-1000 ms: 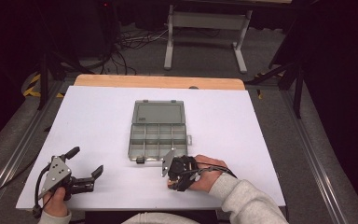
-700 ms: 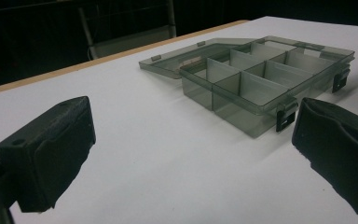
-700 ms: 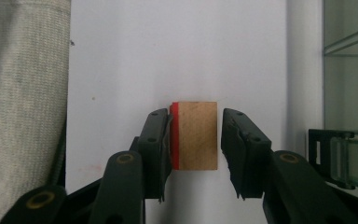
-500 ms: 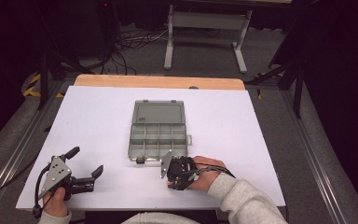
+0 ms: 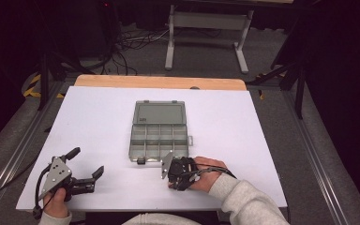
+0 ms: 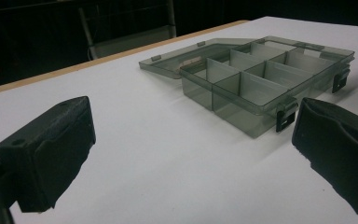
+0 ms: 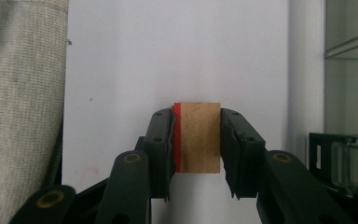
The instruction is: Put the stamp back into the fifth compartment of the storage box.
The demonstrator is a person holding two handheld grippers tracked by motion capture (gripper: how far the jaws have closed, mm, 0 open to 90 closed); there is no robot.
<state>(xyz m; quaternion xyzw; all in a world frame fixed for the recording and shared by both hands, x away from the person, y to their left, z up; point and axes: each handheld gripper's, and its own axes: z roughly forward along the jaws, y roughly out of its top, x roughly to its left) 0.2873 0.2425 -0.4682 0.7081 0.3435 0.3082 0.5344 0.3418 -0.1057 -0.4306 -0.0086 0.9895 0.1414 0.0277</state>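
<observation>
A grey see-through compartment box (image 5: 159,131) lies open in the middle of the white table, its lid (image 5: 160,114) folded flat on the far side. My right gripper (image 5: 163,171) rests just in front of the box's near edge. In the right gripper view it (image 7: 196,140) is shut on a small wooden block with one red face (image 7: 198,137), held just over the table. My left gripper (image 5: 85,162) sits at the near left corner, open, nothing between its jaws; the box (image 6: 261,74) lies ahead of it to the right.
The white table sheet (image 5: 93,122) ends at a wooden strip (image 5: 159,82) at the far edge. Black latches (image 6: 286,116) hang on the box's near wall. A grey sleeve (image 7: 21,107) fills the left of the right gripper view. A metal stand (image 5: 206,33) stands on the floor beyond.
</observation>
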